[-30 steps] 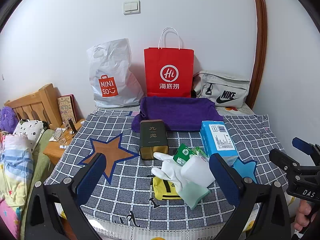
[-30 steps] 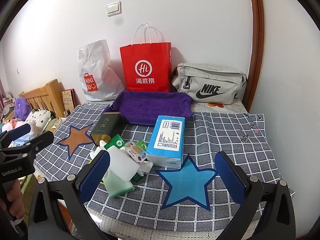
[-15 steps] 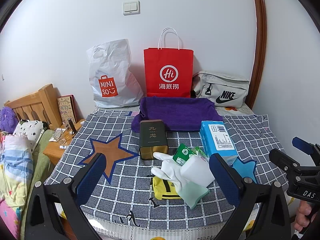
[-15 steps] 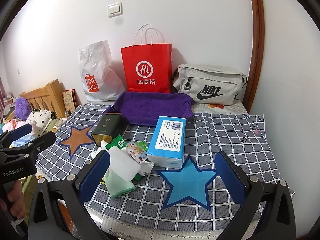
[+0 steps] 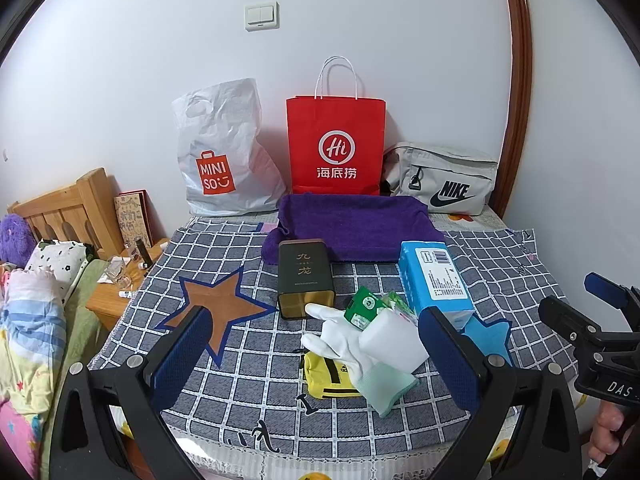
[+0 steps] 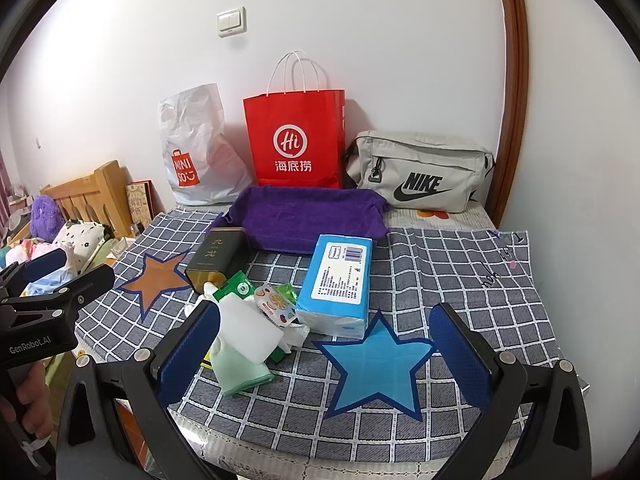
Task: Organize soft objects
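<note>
- White wall behind, and a bed or table spread with a grey checked cloth (image 5: 248, 364) that carries star patches; both tools hang over its near edge.
- Left gripper (image 5: 316, 360) has its jaws spread wide and holds nothing; the clutter of small things sits between its blue pads (image 5: 182, 354), further along the cloth.
- Right gripper (image 6: 326, 354) is likewise wide apart and empty, poised over the blue star patch (image 6: 376, 368).
- Nearest the tools lies the heap: a white glove (image 5: 340, 340) with a pale green cuff, a white sponge block (image 5: 394, 346) resting on it, and a yellow pouch (image 5: 326, 376) tucked partly under the glove.
- Green packet (image 5: 362, 308) and a fruit-printed sachet (image 6: 274, 304) crowd the heap's far side.
- Dark tea tin (image 5: 306, 278) stands just left of the heap; a blue tissue pack (image 6: 338, 280) lies just right of it, touching the sachets.
- Purple towel tray (image 5: 356, 226) sits beyond both, open side up.
- Against the wall stand a white Miniso bag (image 5: 224, 156), a red paper bag (image 5: 336, 144) and a grey Nike pouch (image 5: 444, 184).
- Wooden headboard (image 5: 68, 212) and bedding lie off to the left.
</note>
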The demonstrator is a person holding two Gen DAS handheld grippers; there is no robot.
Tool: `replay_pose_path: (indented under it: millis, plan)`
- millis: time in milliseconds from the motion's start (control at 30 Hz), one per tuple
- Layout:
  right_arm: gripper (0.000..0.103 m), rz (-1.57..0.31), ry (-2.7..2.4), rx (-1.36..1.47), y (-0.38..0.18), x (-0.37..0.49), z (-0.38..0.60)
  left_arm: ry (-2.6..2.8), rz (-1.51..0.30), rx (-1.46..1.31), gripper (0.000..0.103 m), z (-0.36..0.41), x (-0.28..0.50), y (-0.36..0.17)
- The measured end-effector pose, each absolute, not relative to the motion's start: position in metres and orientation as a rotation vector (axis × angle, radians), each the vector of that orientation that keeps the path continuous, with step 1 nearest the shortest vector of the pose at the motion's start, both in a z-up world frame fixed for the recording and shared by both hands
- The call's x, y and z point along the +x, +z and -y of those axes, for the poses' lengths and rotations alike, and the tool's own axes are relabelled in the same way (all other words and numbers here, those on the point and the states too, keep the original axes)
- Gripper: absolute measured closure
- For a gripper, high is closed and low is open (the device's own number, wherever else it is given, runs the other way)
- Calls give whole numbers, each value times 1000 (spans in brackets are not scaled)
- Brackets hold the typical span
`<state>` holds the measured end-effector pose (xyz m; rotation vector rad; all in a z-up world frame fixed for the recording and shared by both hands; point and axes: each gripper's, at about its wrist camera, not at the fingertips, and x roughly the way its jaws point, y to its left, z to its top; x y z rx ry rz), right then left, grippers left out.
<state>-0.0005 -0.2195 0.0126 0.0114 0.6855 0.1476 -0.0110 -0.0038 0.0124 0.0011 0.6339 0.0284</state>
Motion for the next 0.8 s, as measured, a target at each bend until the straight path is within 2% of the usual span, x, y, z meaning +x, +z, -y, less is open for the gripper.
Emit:
replay_pose_path:
  millis: [367,800]
  plan:
    - [0,-690,177,4,3,4,216,24,-646,-5,0,0,-4,8]
    - [1,-759,253,1,-48,33,204,67,-757,-52,0,-33,34,-44]
